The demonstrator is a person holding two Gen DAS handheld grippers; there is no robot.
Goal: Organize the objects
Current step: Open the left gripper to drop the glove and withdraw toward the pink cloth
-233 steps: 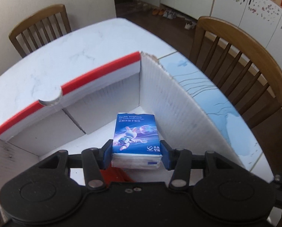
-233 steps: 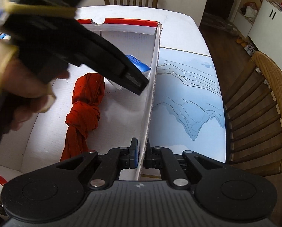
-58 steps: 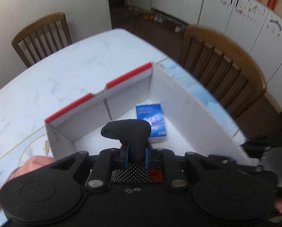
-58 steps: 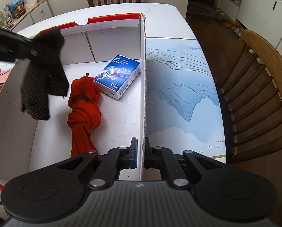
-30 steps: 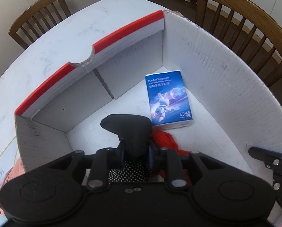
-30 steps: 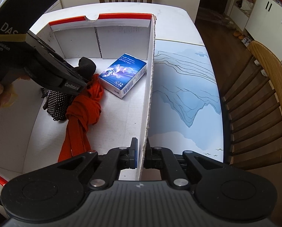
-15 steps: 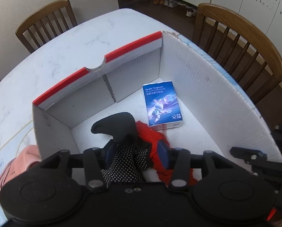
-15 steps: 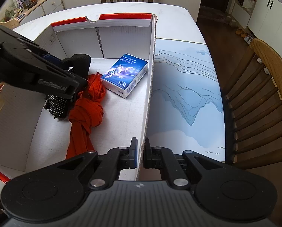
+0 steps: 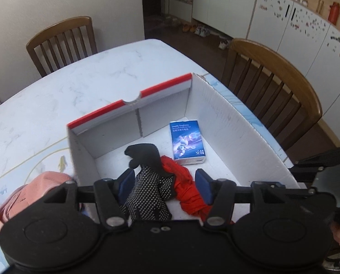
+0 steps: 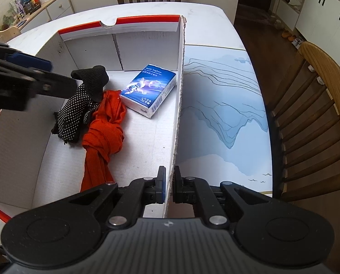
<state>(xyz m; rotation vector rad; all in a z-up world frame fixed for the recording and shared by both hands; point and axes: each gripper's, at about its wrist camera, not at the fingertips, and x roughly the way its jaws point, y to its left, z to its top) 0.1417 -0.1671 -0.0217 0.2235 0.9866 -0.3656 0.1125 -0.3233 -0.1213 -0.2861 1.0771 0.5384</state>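
Observation:
A black dotted glove [image 9: 147, 189] [image 10: 78, 107] lies on the floor of the white cardboard box [image 9: 227, 132] [image 10: 176, 114], resting against a knotted red cloth [image 9: 185, 182] [image 10: 103, 123]. A blue tissue pack [image 9: 187, 141] [image 10: 149, 89] lies flat near the far right corner. My left gripper [image 9: 164, 181] hovers above the glove and cloth. Its jaws are opening and the pads touch nothing. My right gripper [image 10: 168, 187] is shut on the box's right wall at the near end.
The box has a red-trimmed far wall and stands on a white marble table [image 9: 78, 86]. A pink garment [image 9: 39, 187] lies outside the box's left wall. A blue printed mat [image 10: 222, 105] lies to the right. Wooden chairs [image 9: 62, 41] [image 10: 318, 118] stand around the table.
My left gripper opened, let go of the black glove and rose back from it. The glove now lies in the box beside the red cloth. The right gripper has not moved.

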